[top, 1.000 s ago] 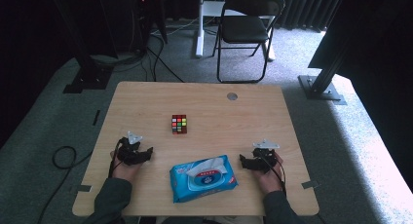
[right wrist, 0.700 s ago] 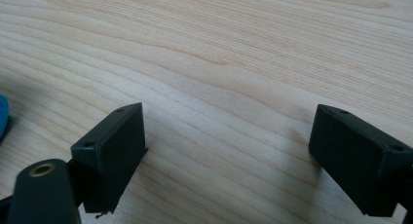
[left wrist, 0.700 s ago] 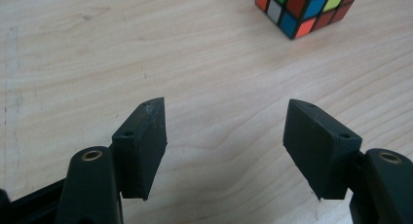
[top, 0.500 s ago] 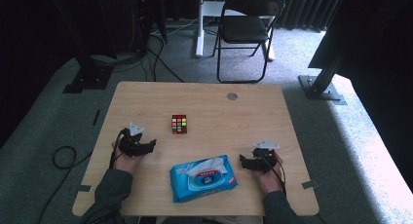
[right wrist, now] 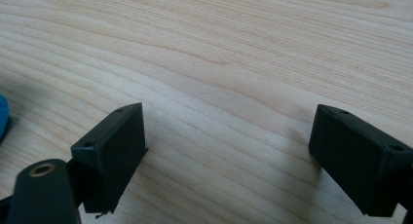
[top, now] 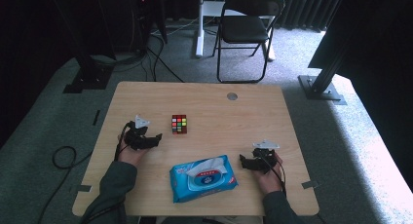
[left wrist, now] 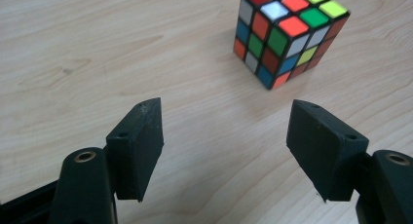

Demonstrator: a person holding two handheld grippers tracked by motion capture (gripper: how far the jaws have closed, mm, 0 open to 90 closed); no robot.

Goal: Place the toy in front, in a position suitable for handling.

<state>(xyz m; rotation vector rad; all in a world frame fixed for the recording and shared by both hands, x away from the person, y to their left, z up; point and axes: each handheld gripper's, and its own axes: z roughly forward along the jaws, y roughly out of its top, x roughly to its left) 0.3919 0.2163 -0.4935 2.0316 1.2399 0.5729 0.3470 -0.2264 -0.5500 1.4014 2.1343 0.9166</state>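
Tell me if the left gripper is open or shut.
Open. The left gripper has its jaws spread wide over bare table, with the puzzle cube ahead, untouched.

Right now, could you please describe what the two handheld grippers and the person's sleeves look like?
Both the left gripper and right gripper are black, each topped by a grey three-cornered plate and trailing a black cable. Their jaws are flat, blocky black pads with small screw holes. The sleeves are dark grey-green.

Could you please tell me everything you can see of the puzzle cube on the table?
The puzzle cube is a three-by-three twisty cube with black edges and scrambled stickers in red, orange, green, yellow-green, blue and white, plastic by its look. It sits flat on the wooden table, left of centre, touching nothing else. The left hand-held gripper is open, short of it and aimed slightly to its left.
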